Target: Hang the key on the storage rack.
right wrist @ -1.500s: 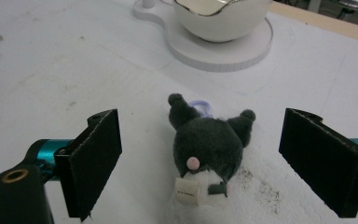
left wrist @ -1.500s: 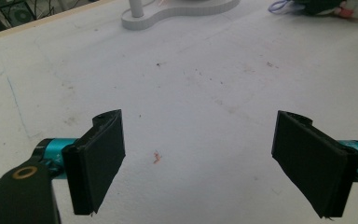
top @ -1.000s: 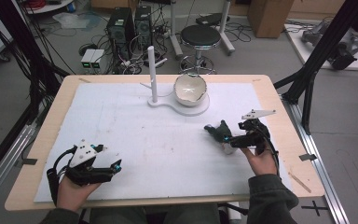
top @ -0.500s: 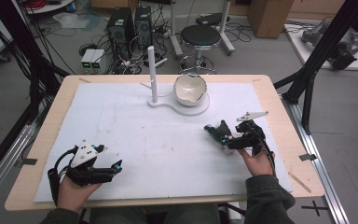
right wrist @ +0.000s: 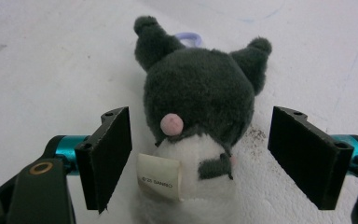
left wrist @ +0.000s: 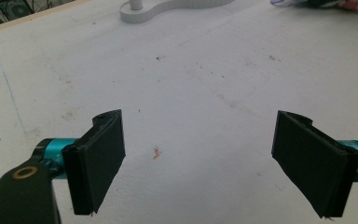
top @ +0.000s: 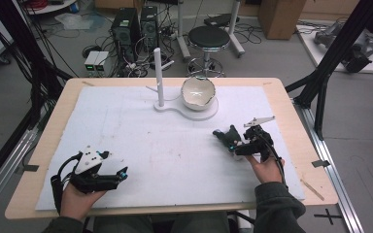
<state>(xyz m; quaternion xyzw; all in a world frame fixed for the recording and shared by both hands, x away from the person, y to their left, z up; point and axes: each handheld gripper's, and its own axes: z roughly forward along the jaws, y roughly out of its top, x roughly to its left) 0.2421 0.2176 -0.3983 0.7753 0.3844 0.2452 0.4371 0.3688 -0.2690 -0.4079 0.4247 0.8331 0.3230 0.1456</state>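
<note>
A small plush toy (right wrist: 200, 121) with a black head, pink nose, white body and a sewn tag lies on the white mat. It sits between the jaws of my right gripper (right wrist: 200, 158). The jaws have just been closing, and a narrow gap still shows on each side of the toy. From above, the toy (top: 222, 134) is a dark lump right of centre, with the right gripper (top: 230, 141) just behind it. My left gripper (top: 121, 174) rests near the front left edge. Its pads (left wrist: 100, 158) stand wide apart, with bare mat between them, so the left gripper (left wrist: 198, 158) is open.
A white stand (top: 209, 114) at the back centre carries an upright post (top: 158, 77) and a pale bowl (top: 198, 92). The white mat (top: 150, 141) covers most of the wooden table (top: 291, 116). Black frame bars rise at both sides.
The right gripper has edged slightly left toward the plush toy. The left hand and gripper have stayed put.
</note>
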